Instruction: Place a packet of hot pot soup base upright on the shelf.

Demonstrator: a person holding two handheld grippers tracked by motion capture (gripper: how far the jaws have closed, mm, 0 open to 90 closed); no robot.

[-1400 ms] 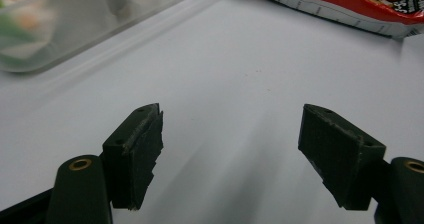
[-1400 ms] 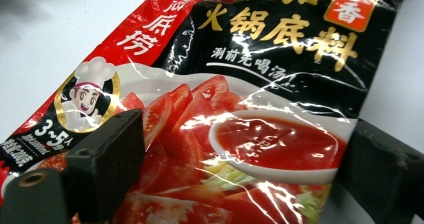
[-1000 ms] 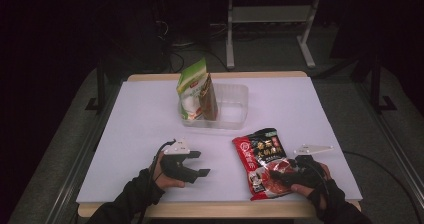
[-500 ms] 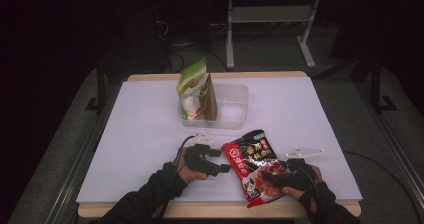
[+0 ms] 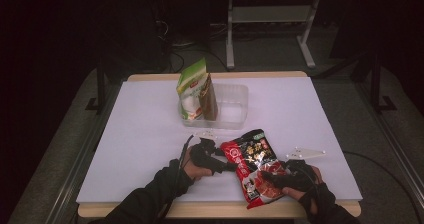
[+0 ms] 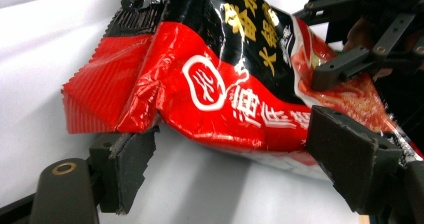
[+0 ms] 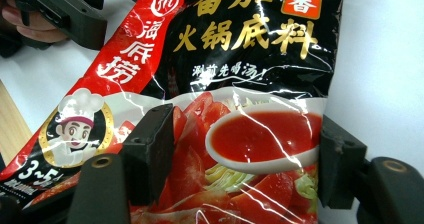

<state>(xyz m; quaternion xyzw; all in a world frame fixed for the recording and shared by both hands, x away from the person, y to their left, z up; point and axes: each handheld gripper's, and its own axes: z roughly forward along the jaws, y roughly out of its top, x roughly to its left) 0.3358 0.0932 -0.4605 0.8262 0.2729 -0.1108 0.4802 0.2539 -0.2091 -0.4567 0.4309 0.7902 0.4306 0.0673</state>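
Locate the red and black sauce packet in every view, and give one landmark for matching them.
High view: red and black sauce packet lies at the table's near edge, between both grippers.
Left gripper view: across the upper centre, above the jaws.
Right gripper view: centre, between the jaws.
Shared landmark: white table.

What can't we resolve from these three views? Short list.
- Left gripper view: whether the pads touch the red-and-black foil sauce packet; its underside hides the contact.
- Right gripper view: the packet's lower end is cut off by the bottom edge, so pad pressure is unclear.
- High view: the clear plastic tray's left part, hidden behind the upright green-and-white pouch; pouch print too small to read.
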